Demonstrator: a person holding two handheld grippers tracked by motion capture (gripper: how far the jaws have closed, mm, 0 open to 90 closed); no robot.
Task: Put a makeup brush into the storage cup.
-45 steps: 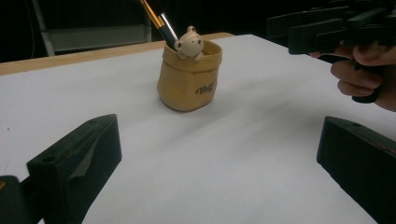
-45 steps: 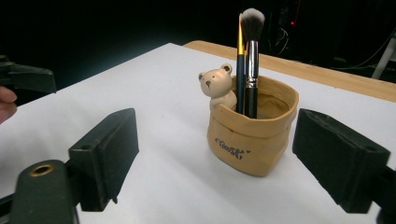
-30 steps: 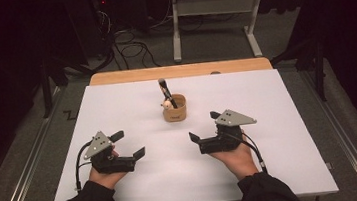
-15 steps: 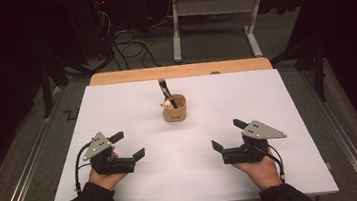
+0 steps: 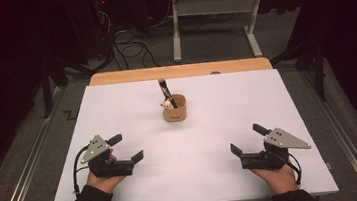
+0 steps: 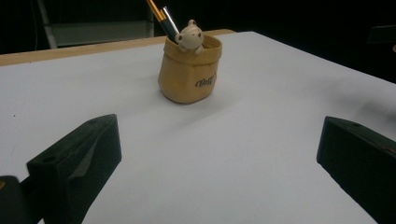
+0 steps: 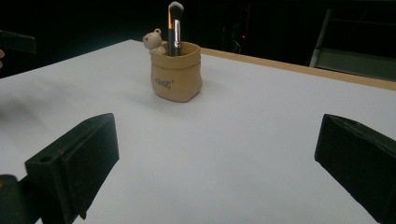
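Note:
A tan pouch-shaped pot [image 5: 175, 109] stands at the middle back of the white table top [image 5: 217, 101]. It holds a makeup brush [image 5: 165, 89] and has a small bear figure [image 5: 167, 103] on its rim. My left gripper [image 5: 127, 147] rests near the front left, open and holding nothing. At the front right my right gripper [image 5: 247, 139] is likewise open and holding nothing. The left gripper view has the pot [image 6: 189, 70] ahead of the wide-apart jaws of the left gripper [image 6: 217, 154]. In the right gripper view the pot [image 7: 176, 72] and brush [image 7: 174, 25] lie well beyond the right gripper [image 7: 217, 149].
A wooden strip [image 5: 178, 71] runs along the table's far edge. Beyond it stand a metal frame [image 5: 209, 6] and cables [image 5: 131, 50] on the dark floor. White surface stretches between both grippers and the pot.
My right gripper has moved to the right and back toward the table's near edge. The left gripper and the pot have stayed put.

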